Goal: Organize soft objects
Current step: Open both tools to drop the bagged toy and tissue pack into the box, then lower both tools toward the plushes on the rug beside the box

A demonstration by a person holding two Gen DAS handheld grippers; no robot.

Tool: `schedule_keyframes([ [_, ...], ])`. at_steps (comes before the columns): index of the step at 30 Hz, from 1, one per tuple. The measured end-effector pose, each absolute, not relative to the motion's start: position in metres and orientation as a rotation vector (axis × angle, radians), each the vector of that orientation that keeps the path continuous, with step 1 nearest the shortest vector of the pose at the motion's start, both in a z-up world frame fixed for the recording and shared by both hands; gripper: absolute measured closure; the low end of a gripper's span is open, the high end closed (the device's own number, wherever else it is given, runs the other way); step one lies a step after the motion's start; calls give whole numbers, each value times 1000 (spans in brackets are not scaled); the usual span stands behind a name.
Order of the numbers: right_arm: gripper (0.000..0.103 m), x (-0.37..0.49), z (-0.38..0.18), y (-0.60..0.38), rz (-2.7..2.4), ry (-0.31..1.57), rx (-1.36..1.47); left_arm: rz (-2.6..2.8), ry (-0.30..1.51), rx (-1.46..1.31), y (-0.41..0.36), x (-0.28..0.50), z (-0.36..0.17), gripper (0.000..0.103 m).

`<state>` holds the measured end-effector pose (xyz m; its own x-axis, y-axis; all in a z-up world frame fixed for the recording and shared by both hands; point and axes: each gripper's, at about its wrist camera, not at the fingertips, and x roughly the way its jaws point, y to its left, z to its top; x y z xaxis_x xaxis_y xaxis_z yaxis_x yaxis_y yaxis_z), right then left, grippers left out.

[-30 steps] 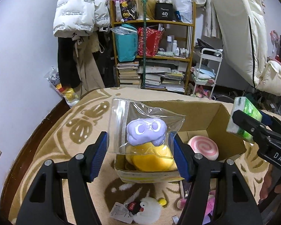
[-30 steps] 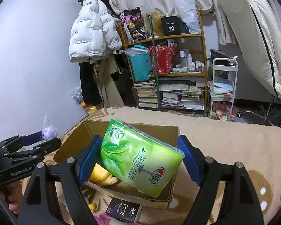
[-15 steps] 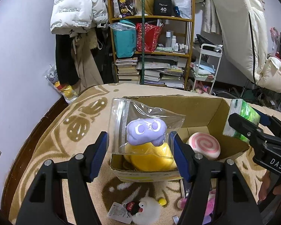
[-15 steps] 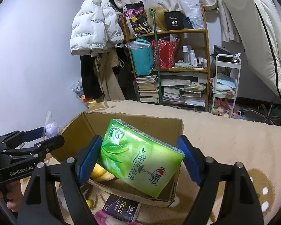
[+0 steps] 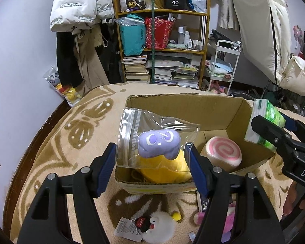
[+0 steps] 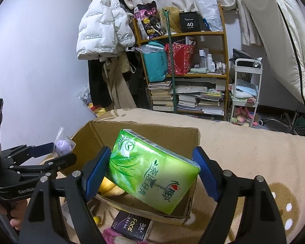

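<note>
My left gripper (image 5: 152, 160) is shut on a clear zip bag with a purple plush (image 5: 158, 144) and holds it over the near edge of the open cardboard box (image 5: 183, 105). A yellow plush (image 5: 164, 170) and a pink swirl cushion (image 5: 223, 152) lie inside the box. My right gripper (image 6: 152, 168) is shut on a green tissue pack (image 6: 152, 168) and holds it tilted above the box (image 6: 144, 130). The left gripper with the bagged plush (image 6: 62, 145) shows at the left of the right wrist view. The tissue pack (image 5: 264, 122) shows at the right of the left wrist view.
A white fluffy toy (image 5: 158, 225) and a pink plush (image 5: 227, 219) lie on the beige patterned blanket (image 5: 71, 142) in front of the box. A dark "Face" tissue pack (image 6: 132, 225) lies below the box. A bookshelf (image 5: 162, 46) and white cart (image 5: 223, 65) stand behind.
Both grippers have moved forward and a little lower toward the box, each still holding its object. The box now appears closer in both views.
</note>
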<state>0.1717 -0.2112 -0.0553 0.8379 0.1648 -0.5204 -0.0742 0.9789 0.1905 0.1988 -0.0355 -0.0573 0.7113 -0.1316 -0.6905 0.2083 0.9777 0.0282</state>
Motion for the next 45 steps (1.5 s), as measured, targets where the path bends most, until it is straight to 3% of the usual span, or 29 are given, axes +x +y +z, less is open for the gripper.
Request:
schedule_keyframes([
  [15,16,184,-77,-221,165,603,261,-193,784,85,-35,209,-63,33],
  [17,15,186,-80,-222,168,612,271,-187,790,93,-35,210,-64,28],
  [20,3,185,-81,-224,163,605,276,-179,792,112,-35,209,-65,26],
  [24,3,182,-78,-225,155,595,278,-173,800,128,-33,206,-64,26],
  [27,0,178,-74,-227,145,588,274,-176,805,112,-29,201,-59,25],
  [29,0,172,-67,-228,132,574,267,-174,810,94,-26,198,-55,14],
  [31,0,164,-59,-228,119,564,258,-161,800,73,-20,191,-50,11],
  [45,0,105,-22,-210,100,583,185,-147,825,68,0,143,-12,10],
])
